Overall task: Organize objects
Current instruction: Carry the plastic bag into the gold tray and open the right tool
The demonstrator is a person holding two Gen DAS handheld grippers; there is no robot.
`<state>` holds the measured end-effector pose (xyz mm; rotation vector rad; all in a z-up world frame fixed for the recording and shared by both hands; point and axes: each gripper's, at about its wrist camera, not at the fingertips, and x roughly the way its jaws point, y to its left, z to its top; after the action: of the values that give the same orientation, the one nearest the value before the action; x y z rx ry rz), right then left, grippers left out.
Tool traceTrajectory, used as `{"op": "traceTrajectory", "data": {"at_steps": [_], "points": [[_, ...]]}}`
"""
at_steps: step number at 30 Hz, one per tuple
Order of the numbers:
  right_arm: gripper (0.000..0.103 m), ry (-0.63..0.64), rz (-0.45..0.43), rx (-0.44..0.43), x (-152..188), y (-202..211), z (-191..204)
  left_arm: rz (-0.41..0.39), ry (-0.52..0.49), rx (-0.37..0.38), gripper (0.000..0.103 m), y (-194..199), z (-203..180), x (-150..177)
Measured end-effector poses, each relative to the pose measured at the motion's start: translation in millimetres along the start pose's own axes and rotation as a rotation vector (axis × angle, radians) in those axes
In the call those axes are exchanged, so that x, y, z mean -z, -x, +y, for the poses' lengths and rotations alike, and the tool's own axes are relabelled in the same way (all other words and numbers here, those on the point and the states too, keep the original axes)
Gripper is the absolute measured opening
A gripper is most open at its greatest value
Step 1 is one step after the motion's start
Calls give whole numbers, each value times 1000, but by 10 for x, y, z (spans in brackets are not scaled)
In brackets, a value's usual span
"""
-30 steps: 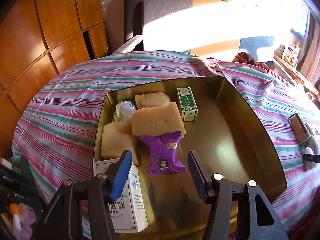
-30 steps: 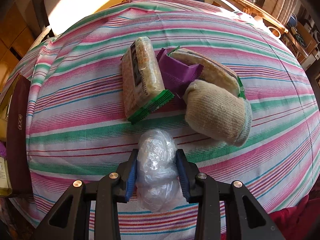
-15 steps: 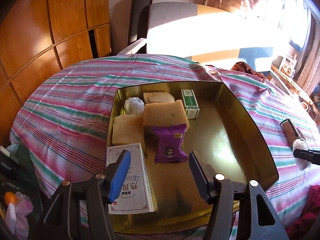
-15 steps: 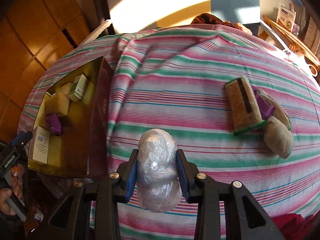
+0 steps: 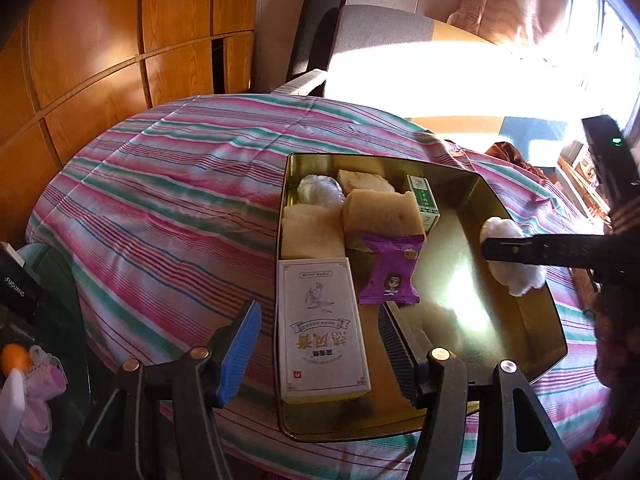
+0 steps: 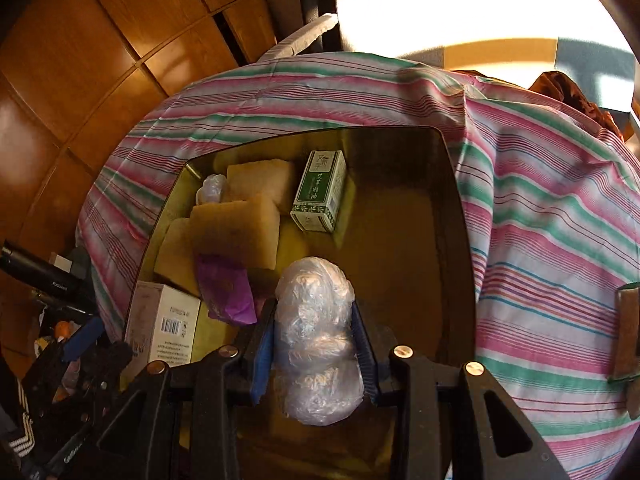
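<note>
Two claws show. The right gripper [image 6: 314, 344] has its fingers clamped against both sides of a crumpled clear plastic bundle [image 6: 316, 336], held above the bare floor of the gold tin tray [image 6: 404, 248], near the purple snack packet [image 6: 226, 290]. The left gripper [image 5: 316, 344] is spread wide and holds nothing, hovering over the white box [image 5: 322, 328] at the tray's near edge.

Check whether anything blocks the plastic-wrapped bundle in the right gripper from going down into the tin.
Nothing visible does. The right gripper holds the bundle over the tin, above a bare patch; the green box and purple packet lie off to the side.
</note>
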<state>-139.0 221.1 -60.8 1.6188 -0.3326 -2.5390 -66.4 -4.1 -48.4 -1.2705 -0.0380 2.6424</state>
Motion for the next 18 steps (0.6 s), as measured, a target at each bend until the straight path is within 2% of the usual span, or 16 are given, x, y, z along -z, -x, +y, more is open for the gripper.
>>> {"op": "traceTrajectory", "data": {"at_steps": [5,8,14,18], "points": [[38,-75,54,-17,-184,-444,39,12,29,-5,63,-16,140,44],[40,-129,62,-61,-213,-538,-1,20,44,-7,64,-41,198,56],[43,-165,12,-98,-153,-340,-104,25,43,-2,64,-62,182,76],[43,-134,-35,-81,-52,-77,-117,13,25,1,64,-27,122,68]]}}
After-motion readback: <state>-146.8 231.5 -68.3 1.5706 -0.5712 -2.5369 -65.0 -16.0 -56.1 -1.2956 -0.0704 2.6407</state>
